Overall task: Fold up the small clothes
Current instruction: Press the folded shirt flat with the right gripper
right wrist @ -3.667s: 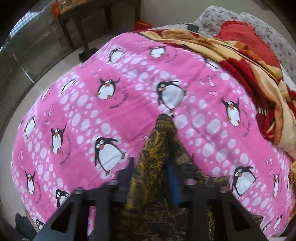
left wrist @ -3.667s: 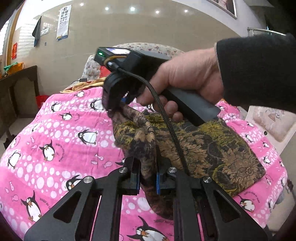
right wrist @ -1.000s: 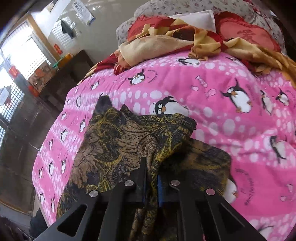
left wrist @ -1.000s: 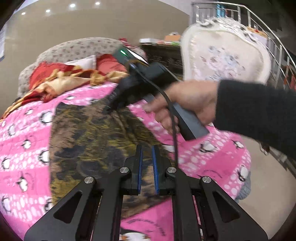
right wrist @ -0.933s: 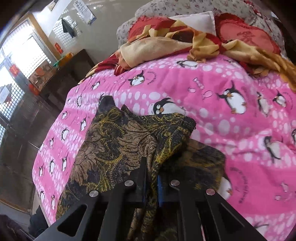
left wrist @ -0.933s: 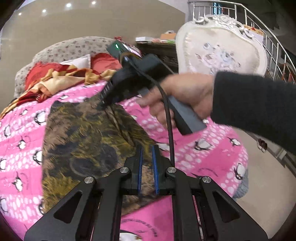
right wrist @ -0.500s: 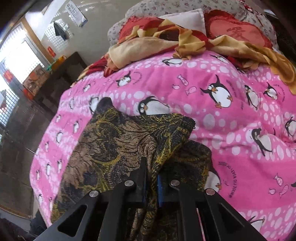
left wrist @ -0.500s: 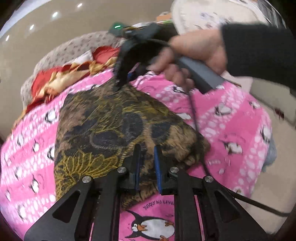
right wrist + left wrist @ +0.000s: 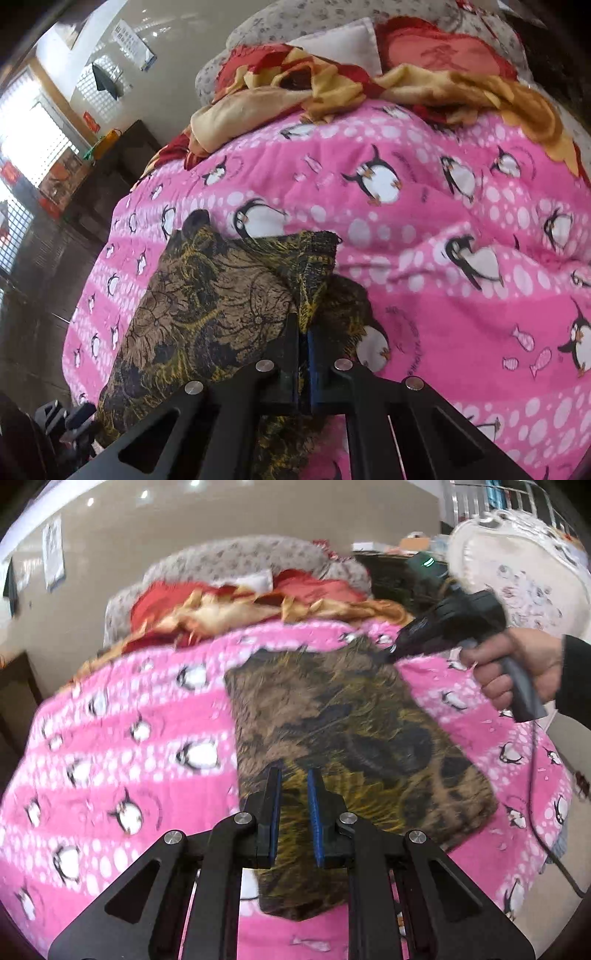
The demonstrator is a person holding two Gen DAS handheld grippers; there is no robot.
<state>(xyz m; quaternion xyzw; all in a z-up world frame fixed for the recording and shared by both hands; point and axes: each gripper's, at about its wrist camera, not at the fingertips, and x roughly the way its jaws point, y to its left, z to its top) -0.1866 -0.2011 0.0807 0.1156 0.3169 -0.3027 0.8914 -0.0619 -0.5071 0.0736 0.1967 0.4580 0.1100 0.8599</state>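
Across the pink penguin-print blanket [image 9: 122,746] lies the brown-and-yellow patterned garment [image 9: 343,731], spread roughly flat as a long panel that runs from the near edge of the bed toward the heaped red and orange blanket [image 9: 221,609] at the far end. Seen from the left wrist, the left gripper [image 9: 294,775] hovers over the near part of the garment; its blue-lined jaws stand a narrow gap apart, with cloth visible behind the gap but nothing pinched between the pads. At the far right corner of the garment, the right gripper [image 9: 391,653] is carried by the person's hand [image 9: 517,668], which emerges from a dark sleeve [image 9: 578,679]; a black cable [image 9: 535,775] trails down from its handle. From the right wrist view, the right gripper [image 9: 303,328] has its jaws closed on a raised fold of the garment [image 9: 221,306], having just been narrowing on the cloth, and the fabric bunches upward at the fingertips. Behind the bed stand a floral padded headboard [image 9: 236,561] and, at right, a white ornate chair [image 9: 517,565]. This view is motion-blurred.
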